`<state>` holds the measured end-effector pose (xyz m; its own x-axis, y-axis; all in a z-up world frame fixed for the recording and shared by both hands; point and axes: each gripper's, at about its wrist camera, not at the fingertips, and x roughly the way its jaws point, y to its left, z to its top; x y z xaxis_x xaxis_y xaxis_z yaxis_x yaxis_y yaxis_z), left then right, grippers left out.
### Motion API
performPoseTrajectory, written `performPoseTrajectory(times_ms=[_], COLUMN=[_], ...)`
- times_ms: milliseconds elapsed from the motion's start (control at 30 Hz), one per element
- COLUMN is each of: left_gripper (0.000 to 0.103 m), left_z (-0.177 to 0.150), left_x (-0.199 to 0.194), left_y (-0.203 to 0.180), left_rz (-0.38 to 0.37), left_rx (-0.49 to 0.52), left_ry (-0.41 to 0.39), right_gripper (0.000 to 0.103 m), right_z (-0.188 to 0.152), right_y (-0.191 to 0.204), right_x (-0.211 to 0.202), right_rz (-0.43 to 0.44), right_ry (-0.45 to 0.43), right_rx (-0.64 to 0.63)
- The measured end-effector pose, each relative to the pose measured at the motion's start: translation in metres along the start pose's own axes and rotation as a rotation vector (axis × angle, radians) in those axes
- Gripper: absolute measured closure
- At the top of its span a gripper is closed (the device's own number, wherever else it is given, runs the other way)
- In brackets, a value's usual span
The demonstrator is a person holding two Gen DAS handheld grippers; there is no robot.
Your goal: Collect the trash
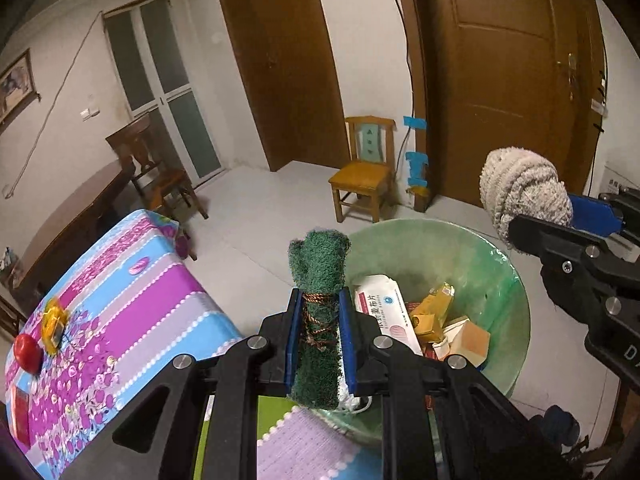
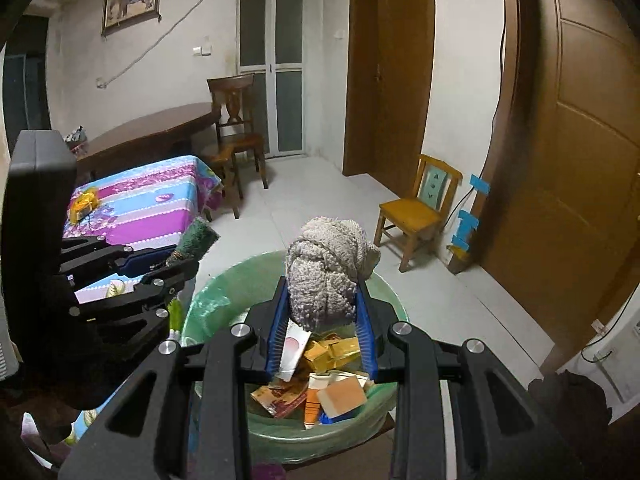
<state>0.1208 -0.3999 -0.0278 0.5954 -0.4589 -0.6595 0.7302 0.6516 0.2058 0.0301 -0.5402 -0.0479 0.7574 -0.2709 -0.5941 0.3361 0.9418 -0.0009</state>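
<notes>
My left gripper (image 1: 320, 312) is shut on a rolled green scouring pad (image 1: 318, 276) tied with brown string, held above the near left rim of the green-lined trash bin (image 1: 500, 264). My right gripper (image 2: 324, 308) is shut on a balled grey-white fluffy cloth (image 2: 326, 268), held over the bin (image 2: 216, 300). The cloth also shows in the left wrist view (image 1: 520, 188), and the scouring pad in the right wrist view (image 2: 196, 240). The bin holds a wipes pack (image 1: 386, 312), yellow wrappers (image 1: 432, 308) and small boxes (image 2: 342, 396).
A table with a pink, blue and purple striped cloth (image 1: 132, 304) stands left of the bin, carrying a red ball (image 1: 27, 353) and a yellow item (image 1: 53, 322). A small wooden chair (image 1: 364, 168) stands by the wall. A dark wooden table and chair (image 2: 236, 136) stand further back.
</notes>
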Motion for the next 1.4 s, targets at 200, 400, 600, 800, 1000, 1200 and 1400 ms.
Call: performPoseTrajectory(times_ms=[200,400,600,800,1000,1200,1400], left_gripper=[0.084,0.084,0.082,0.047,0.047,0.047,0.010], left_z=[-0.003,-0.005,0.002,0.005,0.001,-0.007,-0.035], left_x=[0.017,0.027,0.032,0.030,0.020,0.002,-0.041], left_y=[-0.003,0.001,0.001,0.014,0.012,0.010,0.005], left_rz=[-0.025,-0.052,-0.068,-0.073,-0.069,-0.076,-0.077], left_rx=[0.007,0.005,0.014,-0.016,-0.005,-0.013,-0.004], left_ry=[0.033,0.058,0.054,0.049,0.018,-0.014,-0.119], right_gripper=[0.074,0.074,0.061,0.044,0.044,0.033,0.006], right_z=[-0.003,0.002,0.006,0.007,0.004,-0.005,-0.039], right_y=[-0.003,-0.004,-0.002,-0.011,-0.014,-0.015,-0.021], right_x=[0.007,0.012,0.018,0.015,0.012,-0.002,-0.047], right_rz=[-0.002,-0.005,-0.025,-0.034,-0.037,-0.039,-0.049], right_ry=[0.015,0.022,0.020,-0.009,-0.015,-0.026,-0.109], right_rx=[0.003,0.000,-0.018,0.001,0.016,0.066,0.173])
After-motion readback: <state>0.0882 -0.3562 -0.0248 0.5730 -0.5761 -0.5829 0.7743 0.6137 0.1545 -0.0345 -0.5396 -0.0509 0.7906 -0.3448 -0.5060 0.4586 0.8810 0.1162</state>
